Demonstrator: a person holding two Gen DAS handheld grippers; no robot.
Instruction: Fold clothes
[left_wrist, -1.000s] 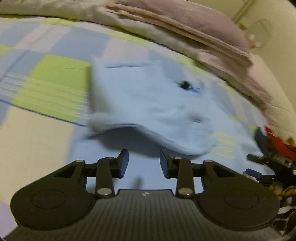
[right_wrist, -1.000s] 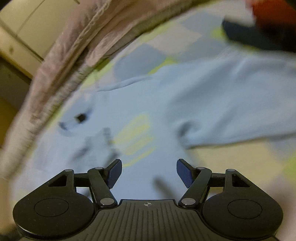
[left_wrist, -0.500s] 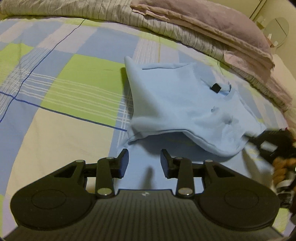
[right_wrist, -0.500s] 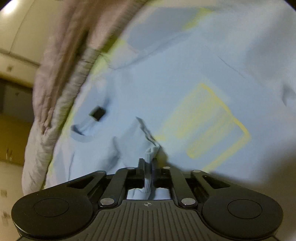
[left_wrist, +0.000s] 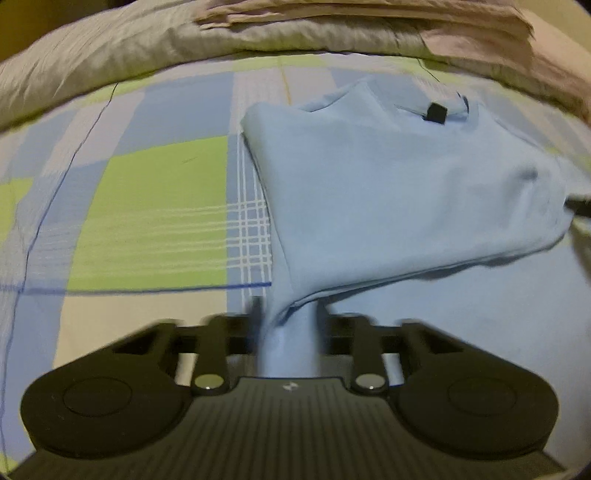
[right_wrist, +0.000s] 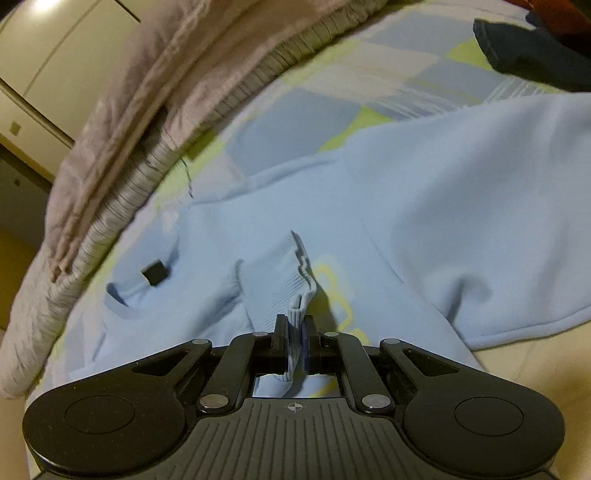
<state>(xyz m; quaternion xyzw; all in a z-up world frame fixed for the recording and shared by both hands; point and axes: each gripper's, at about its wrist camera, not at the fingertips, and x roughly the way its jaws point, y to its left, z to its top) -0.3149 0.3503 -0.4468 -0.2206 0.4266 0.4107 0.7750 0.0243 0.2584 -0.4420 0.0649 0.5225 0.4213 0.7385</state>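
Observation:
A light blue sweatshirt (left_wrist: 388, 192) lies on the bed with one side folded over its body and a black neck label (left_wrist: 436, 112) at the far end. My left gripper (left_wrist: 290, 325) sits at the near edge of that fold. Its jaws are closing, and a bunch of blue cloth fills the gap between them. In the right wrist view the sweatshirt (right_wrist: 461, 206) spreads ahead with its label (right_wrist: 154, 273) to the left. My right gripper (right_wrist: 295, 336) is shut on the ribbed sleeve cuff (right_wrist: 284, 280), over a yellow print (right_wrist: 336, 280).
The bedsheet (left_wrist: 147, 206) is checked in green, blue and cream. A striped grey quilt with pink bedding (left_wrist: 258, 33) is piled along the far side. Dark clothing (right_wrist: 528, 55) lies at the top right of the right wrist view. Pale cupboard doors (right_wrist: 55, 55) stand behind.
The left gripper came down onto the near edge of the fold and its open jaws closed around the cloth. The right gripper closed on the sleeve cuff and has drawn back with it.

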